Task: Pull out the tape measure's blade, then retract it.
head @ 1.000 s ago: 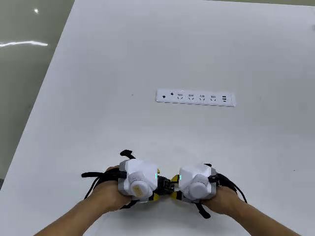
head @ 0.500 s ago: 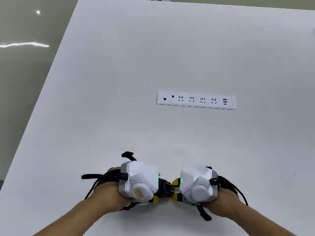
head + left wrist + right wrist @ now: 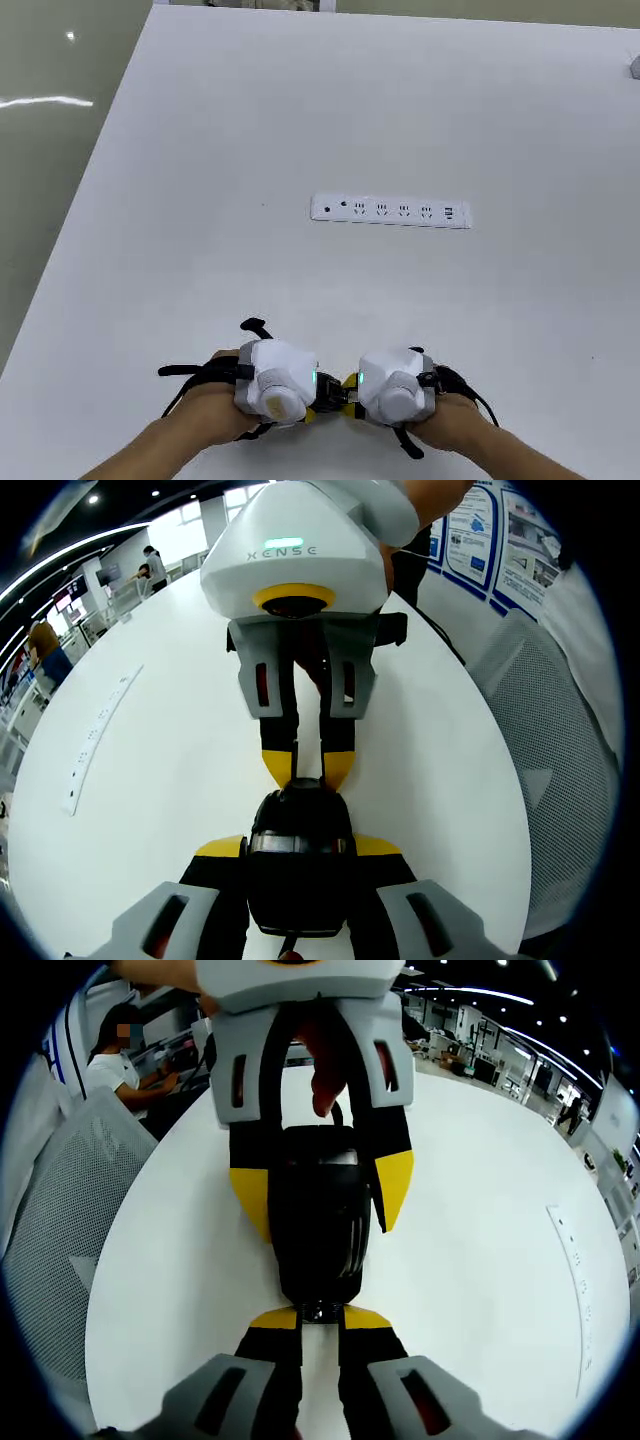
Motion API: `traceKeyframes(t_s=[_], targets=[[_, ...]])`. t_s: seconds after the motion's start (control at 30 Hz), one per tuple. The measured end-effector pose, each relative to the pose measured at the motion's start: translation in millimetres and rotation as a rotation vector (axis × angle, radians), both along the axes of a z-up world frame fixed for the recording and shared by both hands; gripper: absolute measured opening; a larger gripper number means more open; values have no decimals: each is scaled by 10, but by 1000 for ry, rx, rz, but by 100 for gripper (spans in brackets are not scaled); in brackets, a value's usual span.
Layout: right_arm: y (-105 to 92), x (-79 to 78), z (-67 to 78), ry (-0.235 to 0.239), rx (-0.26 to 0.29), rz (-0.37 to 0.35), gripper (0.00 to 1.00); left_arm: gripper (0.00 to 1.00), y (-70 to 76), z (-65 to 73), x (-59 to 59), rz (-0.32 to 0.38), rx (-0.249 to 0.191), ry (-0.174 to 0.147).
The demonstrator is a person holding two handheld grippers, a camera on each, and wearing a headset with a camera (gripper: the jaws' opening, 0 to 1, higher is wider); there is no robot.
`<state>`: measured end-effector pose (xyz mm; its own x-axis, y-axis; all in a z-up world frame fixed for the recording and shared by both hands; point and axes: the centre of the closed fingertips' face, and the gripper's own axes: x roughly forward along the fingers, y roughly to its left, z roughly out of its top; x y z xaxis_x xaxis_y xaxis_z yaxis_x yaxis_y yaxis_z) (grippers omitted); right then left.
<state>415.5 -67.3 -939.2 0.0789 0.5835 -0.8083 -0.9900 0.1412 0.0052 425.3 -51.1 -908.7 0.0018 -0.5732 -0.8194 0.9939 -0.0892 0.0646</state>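
Left claw (image 3: 300, 845): we pinch the tape measure (image 3: 320, 1225) between its pads, anchoring the case;
Right claw (image 3: 318, 1320): pressed together on the blade tip (image 3: 318, 1310), right at the case mouth;
Blade: not out yet, we judge; the opposed grips let us draw it straight.

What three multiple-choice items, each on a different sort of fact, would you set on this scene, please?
1. Where does the power strip lie? A. between the grippers B. beyond them on the table C. on the floor
2. What colour are the jaw tips? A. red B. blue C. yellow
3. The left gripper is: A. open B. shut on the tape measure C. shut on nothing
Answers: 1 B, the head view shows it farther up the table; 2 C, both gripper views show yellow tips; 3 B, its jaws clamp the black case.
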Motion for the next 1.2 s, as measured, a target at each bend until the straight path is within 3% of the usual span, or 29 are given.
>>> traceKeyframes(t_s=[0.73,1.2], targets=[[-103,-12,16,-6,-9,4,11,35,13,-3,-1,8,4,-4],[-318,-25,10,-9,-27,-14,11,35,9,-5,2,17,9,-5]])
